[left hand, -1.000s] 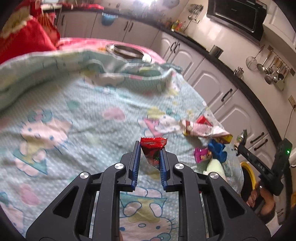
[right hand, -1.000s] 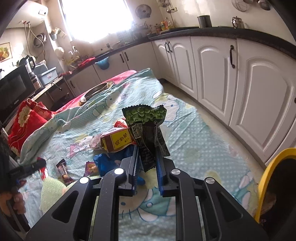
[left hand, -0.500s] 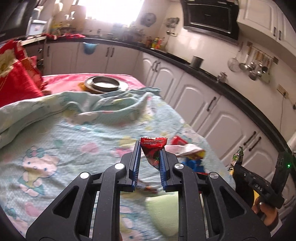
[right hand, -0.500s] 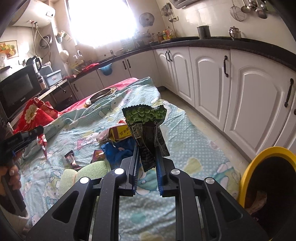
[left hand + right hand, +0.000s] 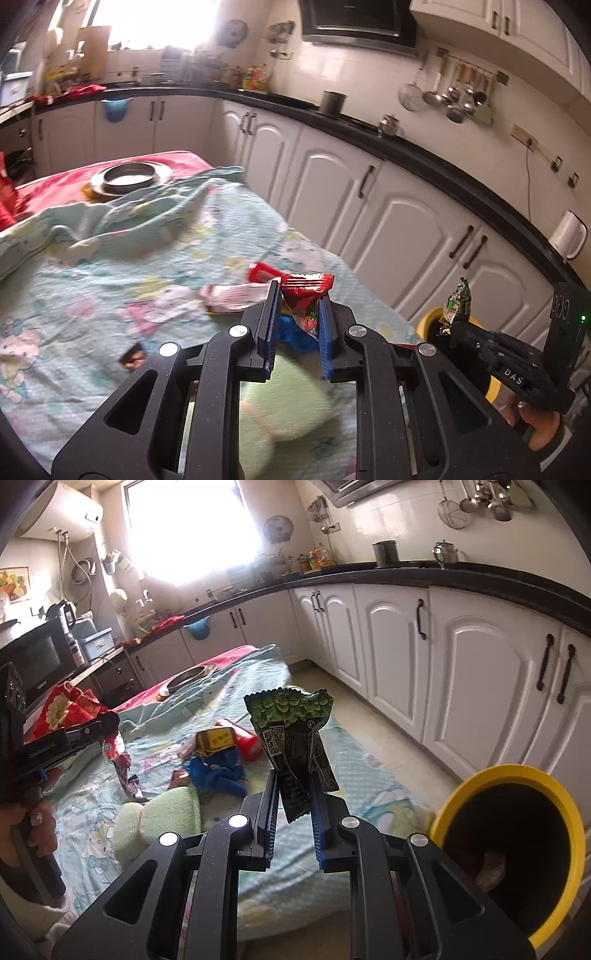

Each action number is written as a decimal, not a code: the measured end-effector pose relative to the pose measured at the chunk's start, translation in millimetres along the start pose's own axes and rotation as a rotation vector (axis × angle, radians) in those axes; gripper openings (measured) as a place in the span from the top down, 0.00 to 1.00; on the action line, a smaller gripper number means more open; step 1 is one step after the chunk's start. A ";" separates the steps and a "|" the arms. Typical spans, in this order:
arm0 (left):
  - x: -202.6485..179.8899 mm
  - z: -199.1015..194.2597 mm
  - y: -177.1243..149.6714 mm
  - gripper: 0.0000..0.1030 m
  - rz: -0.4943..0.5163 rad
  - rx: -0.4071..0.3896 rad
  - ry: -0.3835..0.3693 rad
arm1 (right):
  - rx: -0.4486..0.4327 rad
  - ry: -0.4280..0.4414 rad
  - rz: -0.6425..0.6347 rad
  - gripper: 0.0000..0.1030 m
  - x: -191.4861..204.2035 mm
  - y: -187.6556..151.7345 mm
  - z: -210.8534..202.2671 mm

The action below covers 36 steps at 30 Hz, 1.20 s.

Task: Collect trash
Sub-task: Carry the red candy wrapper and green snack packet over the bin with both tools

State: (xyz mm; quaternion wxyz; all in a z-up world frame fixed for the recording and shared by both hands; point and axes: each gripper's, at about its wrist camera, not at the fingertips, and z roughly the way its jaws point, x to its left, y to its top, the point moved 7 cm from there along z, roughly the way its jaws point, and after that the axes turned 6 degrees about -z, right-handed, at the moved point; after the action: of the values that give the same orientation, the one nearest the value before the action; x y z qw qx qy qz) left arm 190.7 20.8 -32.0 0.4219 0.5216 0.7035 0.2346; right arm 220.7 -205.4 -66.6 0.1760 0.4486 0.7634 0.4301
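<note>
A kitchen with white cabinets (image 5: 476, 672) surrounds a bed (image 5: 110, 280) strewn with wrappers. Your left tool (image 5: 297, 314) pinches a red wrapper (image 5: 304, 291); your right tool (image 5: 293, 794) pinches a green snack packet (image 5: 291, 723) beside the yellow-rimmed bin (image 5: 491, 775).

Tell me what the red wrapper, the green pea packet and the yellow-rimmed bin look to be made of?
Red wrapper: thin glossy plastic film, probably; it crinkles and has a crimped, shiny top seam.
Green pea packet: printed plastic or foil laminate, judging by the creases and serrated edge.
Yellow-rimmed bin: likely moulded plastic, with a smooth, evenly coloured rim.
</note>
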 end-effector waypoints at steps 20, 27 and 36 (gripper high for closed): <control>-106.6 33.4 -23.3 0.88 0.145 0.061 -0.128 | -0.030 -0.170 0.114 0.84 -86.6 -34.2 -57.4; -141.3 47.3 -37.0 0.88 0.191 0.088 -0.160 | -0.039 -0.210 0.173 0.84 -114.4 -45.8 -70.6; -178.9 69.0 -56.2 0.88 0.252 0.126 -0.187 | -0.026 -0.249 0.241 0.84 -140.5 -69.0 -77.5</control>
State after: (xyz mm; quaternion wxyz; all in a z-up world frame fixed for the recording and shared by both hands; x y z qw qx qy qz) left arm 236.4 -172.9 -49.7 0.4193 0.6505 0.6036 0.1914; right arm 208.4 -377.2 -95.3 0.2221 0.5846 0.6707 0.3989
